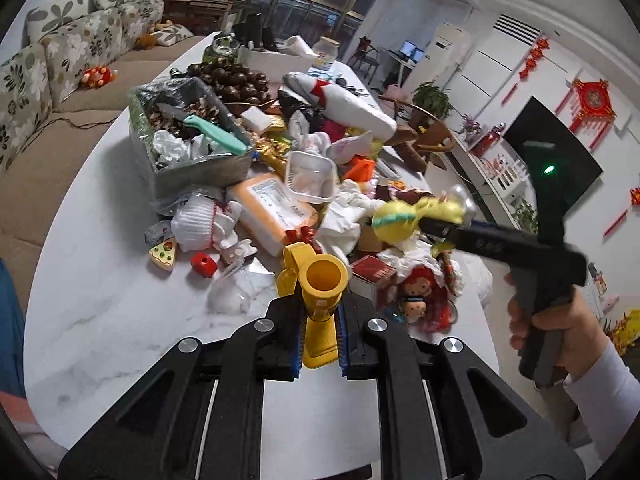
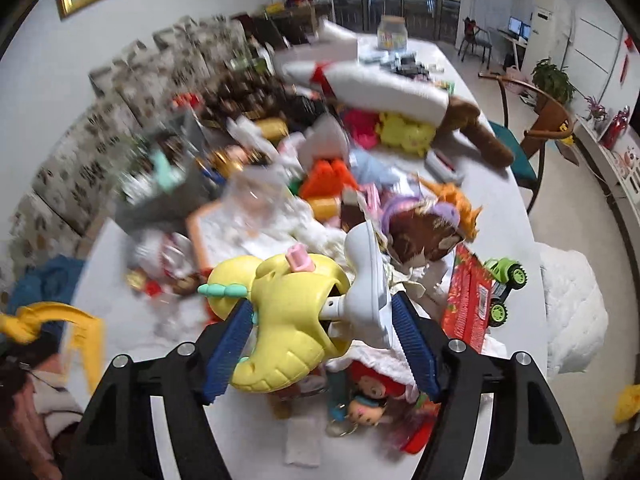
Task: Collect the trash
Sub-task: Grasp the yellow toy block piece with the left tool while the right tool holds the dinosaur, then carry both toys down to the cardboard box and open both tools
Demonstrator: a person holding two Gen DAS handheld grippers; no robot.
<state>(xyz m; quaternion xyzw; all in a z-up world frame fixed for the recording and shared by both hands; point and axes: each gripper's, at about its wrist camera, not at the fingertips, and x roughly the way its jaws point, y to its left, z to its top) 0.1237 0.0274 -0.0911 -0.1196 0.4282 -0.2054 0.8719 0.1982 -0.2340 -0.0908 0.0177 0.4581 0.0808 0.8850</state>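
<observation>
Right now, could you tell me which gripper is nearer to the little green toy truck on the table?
The right gripper. The green toy truck sits on the white marble table just beside its right jaw. The left gripper holds a yellow plastic toy on the clutter's other side.

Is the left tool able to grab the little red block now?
Probably not yet. The left tool is shut on a yellow toy, so it's full, though the red block lies uncovered close by.
</observation>
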